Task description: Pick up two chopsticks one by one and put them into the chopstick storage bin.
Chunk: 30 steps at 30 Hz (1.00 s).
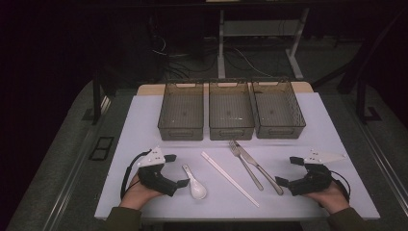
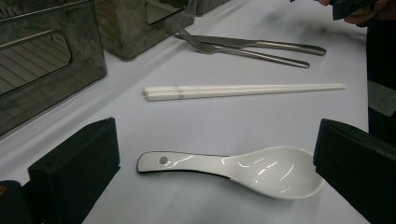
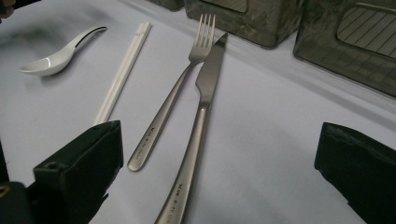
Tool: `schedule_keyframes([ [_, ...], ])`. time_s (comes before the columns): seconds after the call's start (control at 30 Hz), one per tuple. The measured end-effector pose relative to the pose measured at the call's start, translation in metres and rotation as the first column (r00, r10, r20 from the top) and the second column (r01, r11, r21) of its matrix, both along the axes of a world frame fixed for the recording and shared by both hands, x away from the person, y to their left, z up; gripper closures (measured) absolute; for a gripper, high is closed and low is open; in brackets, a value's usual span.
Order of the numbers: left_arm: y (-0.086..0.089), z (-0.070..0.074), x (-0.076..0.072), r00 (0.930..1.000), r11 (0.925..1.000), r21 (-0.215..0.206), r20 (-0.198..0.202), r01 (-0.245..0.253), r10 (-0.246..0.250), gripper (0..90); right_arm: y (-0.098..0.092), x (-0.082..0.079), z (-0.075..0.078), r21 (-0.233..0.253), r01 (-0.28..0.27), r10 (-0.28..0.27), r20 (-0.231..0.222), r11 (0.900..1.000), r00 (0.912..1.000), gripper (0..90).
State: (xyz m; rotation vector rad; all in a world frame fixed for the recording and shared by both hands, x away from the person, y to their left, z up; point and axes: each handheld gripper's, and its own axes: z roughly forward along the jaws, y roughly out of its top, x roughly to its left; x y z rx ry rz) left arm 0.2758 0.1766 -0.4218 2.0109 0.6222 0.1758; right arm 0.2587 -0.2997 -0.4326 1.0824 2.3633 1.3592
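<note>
A: High view: left gripper [image 1: 172, 170] wide open w/ nothing held, spoon [image 1: 195, 184] just beside it. Right gripper [image 1: 289, 171] gaping too, empty, near the knife [image 1: 260, 167] & fork [image 1: 245, 164].

B: Left gripper view?

A: Spoon [image 2: 233, 168] lies flat btwn the jaws. Glossy, shallow, so it prob skids or tips if pinched on the bowl.

B: Right gripper view?

A: Knife [image 3: 198, 126] & fork [image 3: 175, 100] touching; a grab could catch both.

Bins: three grey mesh bins [image 1: 231, 115] side by side, upper centre of the high view
Chopsticks: white pair [image 1: 230, 178], lower centre; diagonal
Surface: white mat [image 1: 317, 130]; dark floor around
</note>
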Motion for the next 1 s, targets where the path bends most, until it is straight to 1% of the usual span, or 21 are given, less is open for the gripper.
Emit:
schedule_keyframes([
  [0.3,0.000,0.001,-0.002,1.0000,1.0000,-0.001,0.006,0.003,-0.003,0.0,0.006,0.002,0.005,-0.007,-0.004,0.004,-0.021,1.000,0.9998,1.2],
  [0.4,0.001,0.001,-0.003,1.0000,1.0000,-0.002,0.005,0.003,-0.003,0.0,0.012,0.002,0.008,-0.006,-0.012,0.012,-0.020,1.000,0.9997,1.2],
  [0.5,0.001,0.002,-0.003,1.0000,1.0000,-0.005,0.005,0.004,-0.004,0.0,0.018,0.004,0.010,-0.014,-0.026,0.025,-0.019,1.000,0.9995,1.2],
  [0.77,0.001,0.001,-0.003,1.0000,0.9999,-0.006,0.001,0.009,-0.009,0.0,0.029,0.011,0.012,0.000,-0.032,0.032,-0.033,0.999,0.9989,1.2],
  [0.87,0.000,0.002,-0.003,1.0000,0.9999,-0.009,0.001,0.008,-0.008,0.0,0.035,0.013,0.013,0.000,-0.036,0.036,-0.032,0.999,0.9989,1.2],
  [0.97,-0.002,0.001,-0.003,0.9999,0.9999,-0.001,0.002,0.016,-0.016,0.0,0.039,0.014,0.013,0.002,-0.041,0.041,-0.029,0.999,0.9987,1.2],
  [1.0,-0.003,0.001,-0.004,0.9998,0.9998,-0.004,0.003,0.017,-0.017,0.0,0.043,0.015,0.014,-0.001,-0.056,0.056,-0.030,0.998,0.9980,1.2],
])
